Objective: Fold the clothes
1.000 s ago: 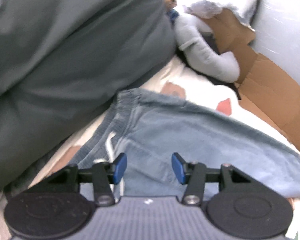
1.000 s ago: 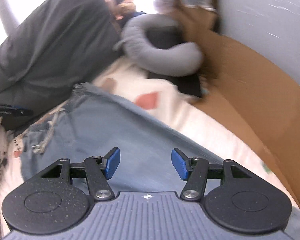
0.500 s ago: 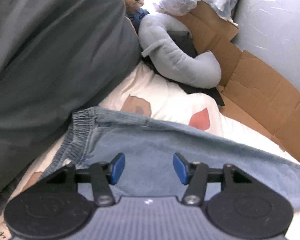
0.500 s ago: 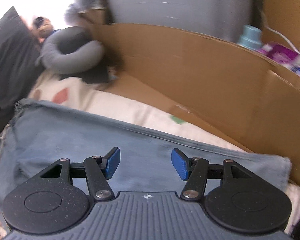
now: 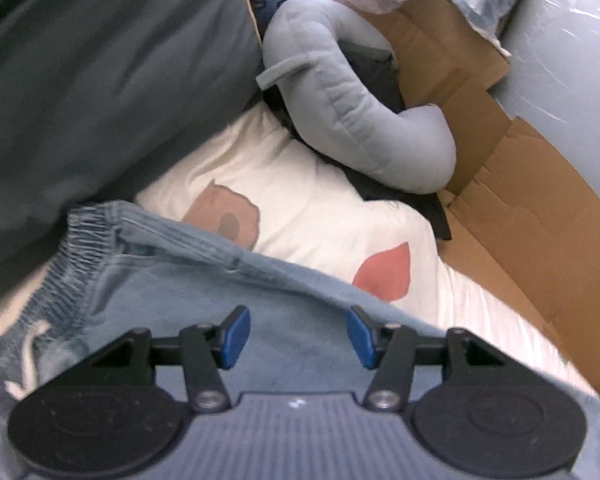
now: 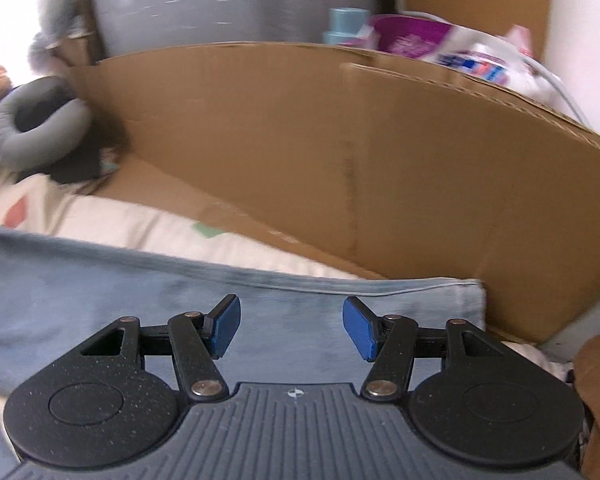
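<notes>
Light blue denim trousers (image 5: pixel 188 296) lie spread on a cream patterned bedsheet (image 5: pixel 300 208). Their elastic waistband (image 5: pixel 76 240) shows at the left of the left wrist view, and the leg hem (image 6: pixel 452 292) ends at the right of the right wrist view. My left gripper (image 5: pixel 296 338) hovers open over the upper leg, close to the far edge of the fabric, with nothing between its blue pads. Over the lower leg near the hem, my right gripper (image 6: pixel 292 326) is open too, its pads apart from the cloth (image 6: pixel 100 280).
A dark grey pillow (image 5: pixel 100 80) crowds the left. A grey neck pillow (image 5: pixel 360 120) lies on dark cloth at the head of the bed. Cardboard sheets (image 6: pixel 340 160) line the far side, with a blue bottle (image 6: pixel 346 24) and packets (image 6: pixel 460 52) behind them.
Both grippers slid along the trousers and came lower: the left from the drawstring area toward the far edge, the right from the waist end along the leg to the hem. Jaws stay apart.
</notes>
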{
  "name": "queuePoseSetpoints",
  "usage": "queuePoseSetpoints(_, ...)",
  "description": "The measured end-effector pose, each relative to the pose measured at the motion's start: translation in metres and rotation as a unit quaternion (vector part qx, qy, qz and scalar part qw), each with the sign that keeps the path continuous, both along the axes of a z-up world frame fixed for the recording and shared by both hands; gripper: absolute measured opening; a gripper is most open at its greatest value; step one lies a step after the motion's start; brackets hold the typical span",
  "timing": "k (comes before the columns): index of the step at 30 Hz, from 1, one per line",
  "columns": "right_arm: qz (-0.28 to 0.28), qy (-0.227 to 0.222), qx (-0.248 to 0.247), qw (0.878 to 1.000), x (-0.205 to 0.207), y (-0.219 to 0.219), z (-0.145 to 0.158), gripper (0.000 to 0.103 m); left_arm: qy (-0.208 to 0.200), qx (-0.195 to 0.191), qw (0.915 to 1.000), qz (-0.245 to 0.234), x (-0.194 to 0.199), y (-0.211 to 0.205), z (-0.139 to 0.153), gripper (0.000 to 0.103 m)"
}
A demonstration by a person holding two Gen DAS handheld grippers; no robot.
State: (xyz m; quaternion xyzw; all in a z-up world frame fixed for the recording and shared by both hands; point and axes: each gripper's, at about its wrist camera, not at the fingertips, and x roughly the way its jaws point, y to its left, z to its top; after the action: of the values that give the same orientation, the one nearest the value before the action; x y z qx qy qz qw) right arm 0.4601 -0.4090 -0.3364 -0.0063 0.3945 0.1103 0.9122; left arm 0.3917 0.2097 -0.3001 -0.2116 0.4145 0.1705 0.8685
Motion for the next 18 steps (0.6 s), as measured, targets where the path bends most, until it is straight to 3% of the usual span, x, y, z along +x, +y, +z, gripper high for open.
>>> queuePoseSetpoints(8,-0.064,-0.007,-0.023,0.998,0.025,-0.030,-0.034,0.063,-0.004,-0.048,0.9980,0.040,0.030,0.012,-0.038,0.057)
queuePoseSetpoints(13,-0.066,-0.001,-0.034,0.997,0.028,-0.034,-0.054,0.063,-0.002,-0.068,0.9955,0.065,0.040,0.023,-0.055,0.057)
queuePoseSetpoints(18,-0.056,0.005,-0.038,0.998,0.027,-0.027,-0.068,0.063,-0.029,-0.120,0.9867,0.107,0.042,0.036,-0.062,0.051)
